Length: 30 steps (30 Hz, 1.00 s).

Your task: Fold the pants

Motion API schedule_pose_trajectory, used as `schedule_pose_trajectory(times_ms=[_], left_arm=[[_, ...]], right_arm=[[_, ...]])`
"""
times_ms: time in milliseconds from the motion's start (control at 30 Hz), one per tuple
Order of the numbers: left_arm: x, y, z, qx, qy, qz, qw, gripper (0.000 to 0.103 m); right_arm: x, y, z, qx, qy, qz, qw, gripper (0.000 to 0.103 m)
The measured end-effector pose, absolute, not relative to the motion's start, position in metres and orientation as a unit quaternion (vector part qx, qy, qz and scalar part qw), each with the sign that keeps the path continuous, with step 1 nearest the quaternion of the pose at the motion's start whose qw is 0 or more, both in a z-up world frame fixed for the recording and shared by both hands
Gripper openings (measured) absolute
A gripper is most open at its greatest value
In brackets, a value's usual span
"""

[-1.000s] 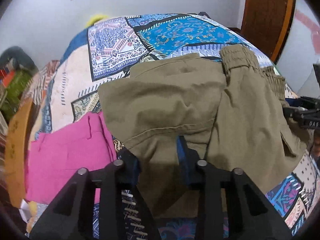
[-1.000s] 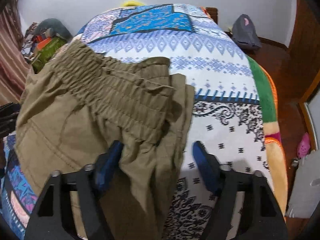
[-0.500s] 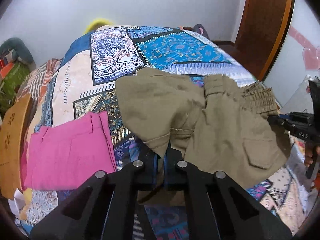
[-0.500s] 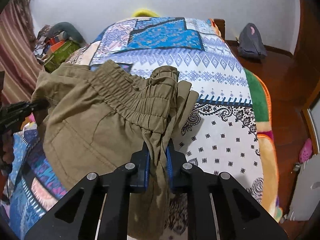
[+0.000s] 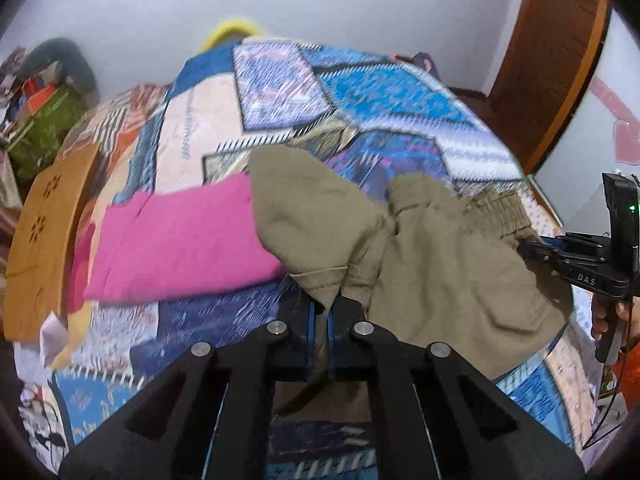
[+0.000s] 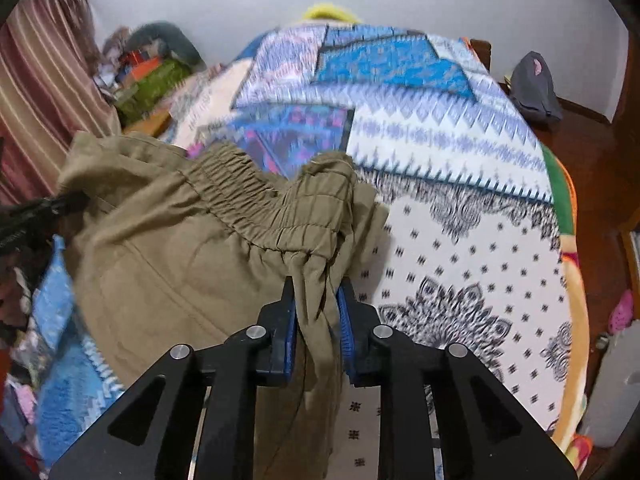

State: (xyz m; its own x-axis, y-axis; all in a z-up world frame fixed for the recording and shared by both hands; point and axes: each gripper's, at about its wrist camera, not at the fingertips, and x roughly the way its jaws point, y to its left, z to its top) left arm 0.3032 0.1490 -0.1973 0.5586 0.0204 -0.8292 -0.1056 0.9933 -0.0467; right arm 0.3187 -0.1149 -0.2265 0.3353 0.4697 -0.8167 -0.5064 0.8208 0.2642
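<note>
Olive khaki pants (image 5: 440,264) hang bunched between my two grippers above the patterned bed. My left gripper (image 5: 323,312) is shut on a hem fold of the pants. My right gripper (image 6: 316,300) is shut on the gathered elastic waistband (image 6: 256,200). The pants (image 6: 168,252) spread to the left in the right wrist view. The right gripper also shows at the right edge of the left wrist view (image 5: 576,256), pinching the waistband end. A cargo pocket (image 5: 516,312) faces me.
A folded pink garment (image 5: 180,244) lies on the patchwork bedspread (image 5: 360,96) left of the pants. A wooden headboard (image 5: 44,236) stands at the far left. Clutter is piled by the wall (image 6: 152,76). A grey bag (image 6: 532,88) sits on the wooden floor.
Both grippers closed on the pants a second ago and have since lifted and pulled back; the pants now hang bunched and lower in view, uncovering more bedspread.
</note>
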Motion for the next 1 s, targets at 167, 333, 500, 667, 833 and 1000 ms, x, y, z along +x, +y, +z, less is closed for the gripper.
schedule_pose_trajectory(times_ms=[167, 333, 500, 667, 833, 1000], left_arm=[[0.298, 0.155, -0.21, -0.047, 0.47, 0.035, 0.881, 0.004], [0.301, 0.153, -0.216, -0.037, 0.469, 0.037, 0.882, 0.004], [0.298, 0.156, -0.213, -0.051, 0.468, 0.036, 0.882, 0.004], [0.288, 0.151, -0.191, -0.054, 0.449, 0.025, 0.892, 0.003], [0.275, 0.142, -0.169, -0.032, 0.428, 0.026, 0.903, 0.003], [0.262, 0.154, -0.15, -0.038, 0.408, 0.031, 0.912, 0.003]], right_arm=[[0.329, -0.113, -0.248, 0.003, 0.522, 0.275, 0.807, 0.051], [0.345, -0.118, -0.266, 0.036, 0.548, 0.296, 0.782, 0.059], [0.349, -0.117, -0.256, 0.054, 0.54, 0.316, 0.778, 0.026], [0.335, -0.116, -0.223, 0.044, 0.509, 0.322, 0.797, 0.015], [0.318, -0.111, -0.196, 0.035, 0.489, 0.327, 0.808, 0.015], [0.302, -0.102, -0.17, 0.029, 0.467, 0.338, 0.816, 0.014]])
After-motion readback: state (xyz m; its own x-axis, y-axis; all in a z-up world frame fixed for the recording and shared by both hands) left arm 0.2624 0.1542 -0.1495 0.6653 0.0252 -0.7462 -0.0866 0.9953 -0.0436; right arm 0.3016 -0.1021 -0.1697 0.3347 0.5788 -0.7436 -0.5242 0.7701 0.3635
